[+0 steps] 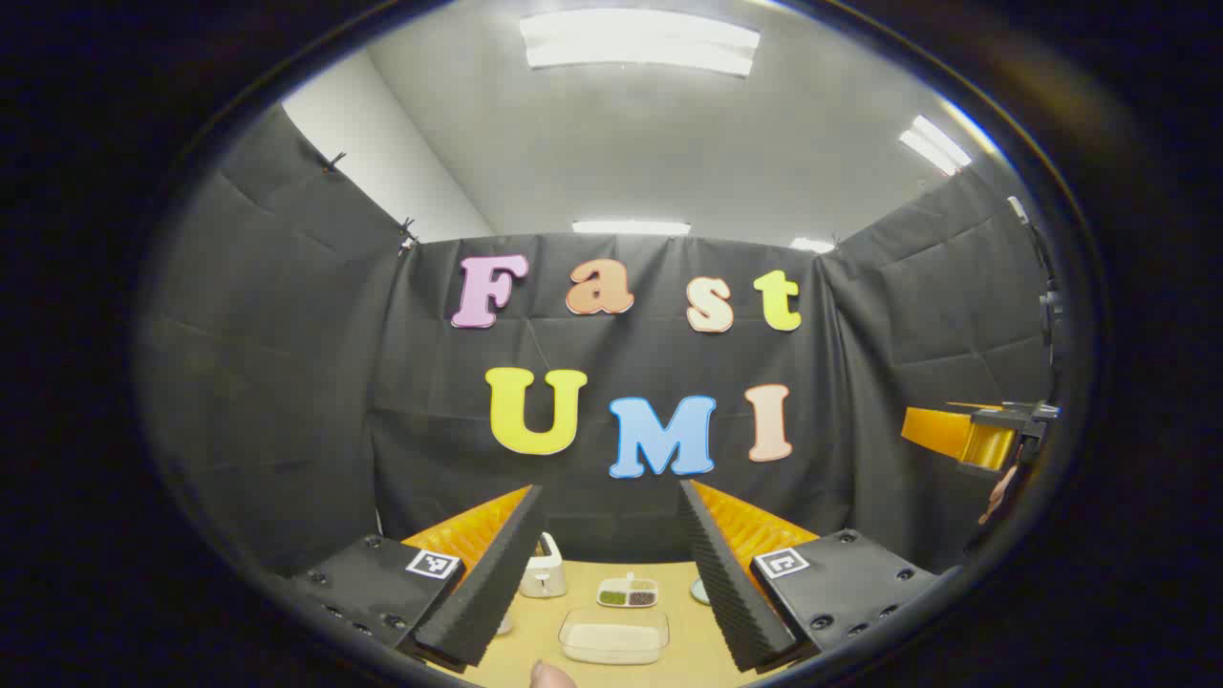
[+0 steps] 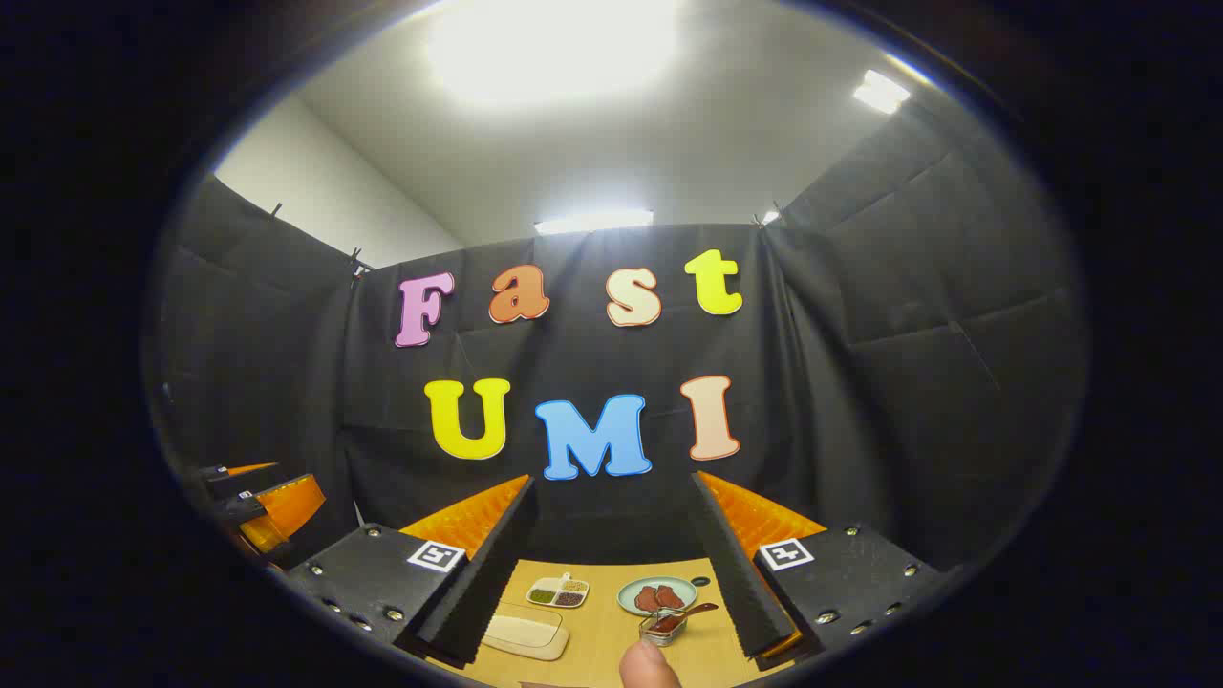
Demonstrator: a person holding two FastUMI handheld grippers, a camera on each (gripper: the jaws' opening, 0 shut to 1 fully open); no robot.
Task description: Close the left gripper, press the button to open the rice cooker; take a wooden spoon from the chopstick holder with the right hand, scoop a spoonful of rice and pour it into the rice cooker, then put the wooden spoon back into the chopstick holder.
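Note:
In the left gripper view my left gripper point(image 1: 609, 489) is open and held high above the wooden table point(image 1: 688, 659). Between its fingers I see the small white rice cooker point(image 1: 543, 571) at the back left, partly behind the left finger. A clear box of rice point(image 1: 613, 635) lies nearer. In the right gripper view my right gripper point(image 2: 611, 480) is open too and holds nothing. Below it the rice box point(image 2: 522, 633) lies at the left. A small clear dish point(image 2: 661, 627) has a brown spoon-like handle point(image 2: 696, 610) resting across it.
A divided dish of beans point(image 1: 628, 593) point(image 2: 557, 592) sits behind the rice box. A plate with brown pieces point(image 2: 655, 596) lies at the right. A fingertip point(image 1: 552, 675) point(image 2: 648, 666) shows at the bottom edge. The other gripper point(image 1: 984, 435) point(image 2: 263, 506) hangs off to the side.

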